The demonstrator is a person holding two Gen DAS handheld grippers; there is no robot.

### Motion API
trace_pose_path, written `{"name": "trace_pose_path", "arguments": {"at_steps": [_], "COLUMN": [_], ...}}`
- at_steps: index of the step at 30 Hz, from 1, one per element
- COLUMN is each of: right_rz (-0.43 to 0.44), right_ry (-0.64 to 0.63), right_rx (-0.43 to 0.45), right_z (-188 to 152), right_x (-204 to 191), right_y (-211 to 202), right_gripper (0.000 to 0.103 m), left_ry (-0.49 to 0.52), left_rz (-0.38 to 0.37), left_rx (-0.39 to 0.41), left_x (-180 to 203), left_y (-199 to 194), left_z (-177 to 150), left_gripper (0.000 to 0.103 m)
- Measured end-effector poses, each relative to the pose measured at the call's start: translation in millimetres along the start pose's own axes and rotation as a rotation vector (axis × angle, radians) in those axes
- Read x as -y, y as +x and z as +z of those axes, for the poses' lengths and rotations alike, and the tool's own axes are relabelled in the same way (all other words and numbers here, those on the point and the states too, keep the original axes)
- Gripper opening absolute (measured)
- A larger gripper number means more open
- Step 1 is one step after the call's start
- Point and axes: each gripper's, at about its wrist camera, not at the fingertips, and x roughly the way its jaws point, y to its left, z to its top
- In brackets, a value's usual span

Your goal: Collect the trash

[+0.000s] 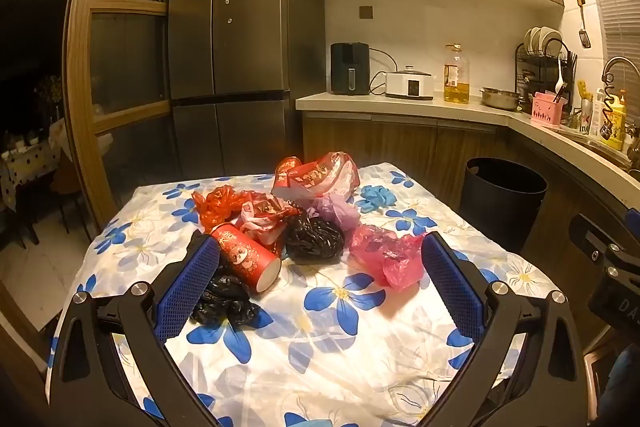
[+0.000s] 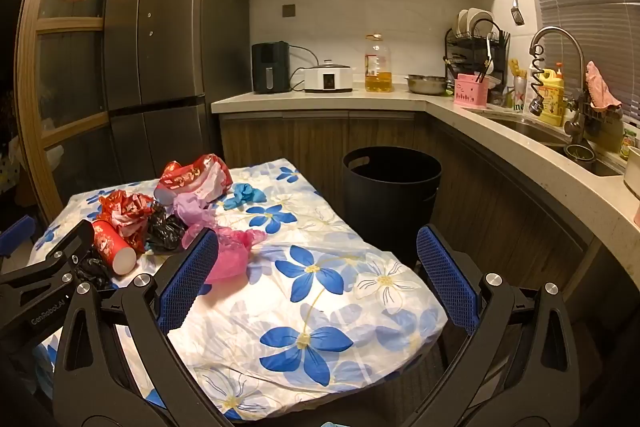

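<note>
Both grippers hang over the near edge of the table (image 1: pixel 340 355), which is draped in a white cloth printed with blue flowers. The left gripper (image 1: pixel 320 259) has its jaws spread wide with nothing between the blue pads, and the right gripper (image 2: pixel 318 251) is just as wide and just as empty.

The trash sits in a heap toward the far left of the table. A red paper cup (image 1: pixel 246 257) lies on its side with the open mouth facing us, resting against a crumpled black plastic bag (image 1: pixel 224 301). Another black bag (image 1: pixel 314 239) sits just beside it, and a pink plastic bag (image 1: pixel 386 255) lies to the right of that. Behind them are a red-orange bag (image 1: pixel 218 205), a pale purple bag (image 1: pixel 336 211) and a red printed package (image 1: pixel 316 177). A blue glove (image 1: pixel 374 197) lies apart at the back.

A black trash bin (image 2: pixel 390 187) stands on the floor off the table's far right corner, beside the kitchen cabinets.
</note>
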Motion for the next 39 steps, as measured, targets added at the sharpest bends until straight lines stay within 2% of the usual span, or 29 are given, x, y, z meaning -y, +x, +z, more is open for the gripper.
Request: {"name": "trace_pose_path", "arguments": {"at_steps": [39], "right_rz": [-0.001], "right_ry": [0.002], "right_rx": [0.002], "right_z": [0.5], "right_x": [-0.2], "right_y": [-0.5], "right_gripper": [0.099], "left_ry": [-0.019], "left_rz": [-0.012], "left_rx": [-0.011], "left_x": [1.3], "left_y": [-1.7], "left_z": [0.4], "left_gripper": [0.098]}}
